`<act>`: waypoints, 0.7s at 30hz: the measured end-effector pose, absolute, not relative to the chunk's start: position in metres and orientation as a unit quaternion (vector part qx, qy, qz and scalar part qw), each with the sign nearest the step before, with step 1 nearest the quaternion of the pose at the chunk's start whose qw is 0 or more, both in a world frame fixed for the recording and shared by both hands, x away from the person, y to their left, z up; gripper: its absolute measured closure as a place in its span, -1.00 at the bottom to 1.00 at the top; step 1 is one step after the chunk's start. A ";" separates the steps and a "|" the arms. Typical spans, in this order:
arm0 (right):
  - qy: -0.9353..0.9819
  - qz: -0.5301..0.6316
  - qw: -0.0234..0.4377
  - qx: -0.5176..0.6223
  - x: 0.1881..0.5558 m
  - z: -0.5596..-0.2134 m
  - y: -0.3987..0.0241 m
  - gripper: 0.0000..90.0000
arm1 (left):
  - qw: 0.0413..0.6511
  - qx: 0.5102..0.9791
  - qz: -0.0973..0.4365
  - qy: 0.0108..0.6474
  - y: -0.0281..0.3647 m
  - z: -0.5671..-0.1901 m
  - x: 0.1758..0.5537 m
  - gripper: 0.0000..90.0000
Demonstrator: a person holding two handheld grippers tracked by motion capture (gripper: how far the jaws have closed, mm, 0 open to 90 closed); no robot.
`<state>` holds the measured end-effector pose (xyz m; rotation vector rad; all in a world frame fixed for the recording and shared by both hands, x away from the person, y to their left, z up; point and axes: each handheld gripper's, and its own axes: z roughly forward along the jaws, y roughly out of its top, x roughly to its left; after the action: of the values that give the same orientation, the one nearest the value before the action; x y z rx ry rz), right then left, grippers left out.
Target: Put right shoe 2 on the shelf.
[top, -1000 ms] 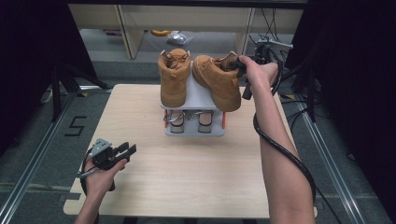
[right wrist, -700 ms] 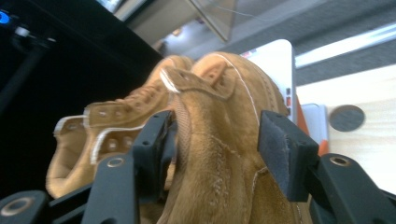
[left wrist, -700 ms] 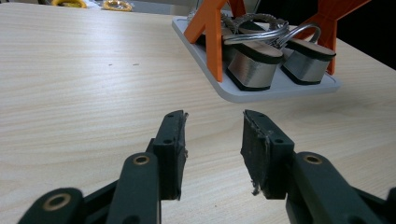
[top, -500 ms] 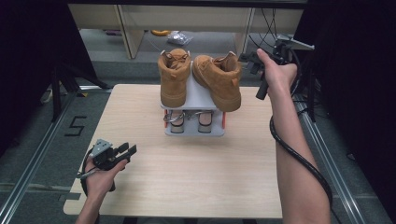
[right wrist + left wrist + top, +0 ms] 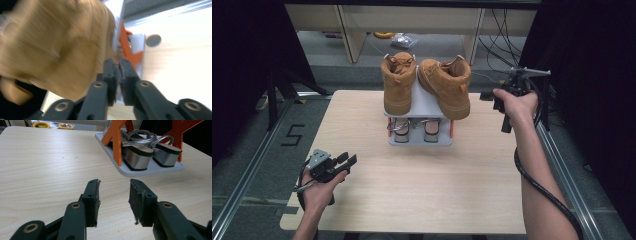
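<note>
Two tan boots (image 5: 427,85) stand on the top deck of a small rack (image 5: 420,141) near the desk's (image 5: 412,200) far edge, midway along it; silver-heeled shoes (image 5: 147,155) sit on its lower tray. The desk's near half lies open. Left tool (image 5: 346,160), jaws wide and holding nothing, rests near the near left corner. Right tool (image 5: 489,96), jaws just closed on nothing, hangs at the right edge beside the right boot (image 5: 447,85).

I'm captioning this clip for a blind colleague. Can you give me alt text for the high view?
Two tan suede boots sit on the top shelf of a small grey rack at the far side of a wooden table. The right gripper is off the boots, beside them. The left gripper rests near the table's front corner, open.
</note>
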<state>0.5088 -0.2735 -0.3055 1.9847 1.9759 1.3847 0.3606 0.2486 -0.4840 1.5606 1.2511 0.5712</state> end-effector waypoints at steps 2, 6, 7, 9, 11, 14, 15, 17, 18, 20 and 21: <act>0.637 0.430 -0.009 0.640 0.502 -0.325 -0.268 1.00 | 0.506 0.647 0.236 0.519 0.249 -0.484 0.361 0.33; 0.665 0.422 -0.003 0.617 0.494 -0.345 -0.262 1.00 | 0.507 0.648 0.236 0.517 0.248 -0.484 0.361 0.33; 0.665 0.422 -0.003 0.617 0.494 -0.345 -0.262 1.00 | 0.507 0.649 0.236 0.517 0.248 -0.484 0.360 0.33; 0.676 0.421 -0.006 0.605 0.487 -0.348 -0.254 1.00 | 0.508 0.649 0.235 0.516 0.248 -0.485 0.360 0.33; 0.676 0.422 -0.007 0.604 0.485 -0.348 -0.250 1.00 | 0.509 0.649 0.235 0.515 0.248 -0.484 0.360 0.33; 0.699 0.417 0.026 0.580 0.480 -0.346 -0.243 1.00 | 0.508 0.649 0.236 0.515 0.248 -0.484 0.360 0.33; 0.707 0.416 0.036 0.572 0.478 -0.345 -0.242 1.00 | 0.510 0.649 0.236 0.513 0.248 -0.484 0.360 0.33; 0.699 0.420 0.033 0.578 0.476 -0.344 -0.239 1.00 | 0.513 0.649 0.235 0.511 0.248 -0.485 0.360 0.33; 0.703 0.423 0.039 0.571 0.475 -0.345 -0.238 1.00 | 0.506 0.651 0.236 0.514 0.248 -0.484 0.360 0.33; 0.696 0.419 0.029 0.582 0.473 -0.343 -0.235 1.00 | 0.509 0.651 0.235 0.512 0.248 -0.485 0.360 0.33; 0.702 0.421 0.042 0.573 0.474 -0.344 -0.236 1.00 | 0.509 0.651 0.235 0.512 0.248 -0.485 0.360 0.33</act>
<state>0.4739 -0.2359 -0.3439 1.7523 2.1474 1.2889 0.3601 0.2476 -0.4847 1.5678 1.2346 0.5651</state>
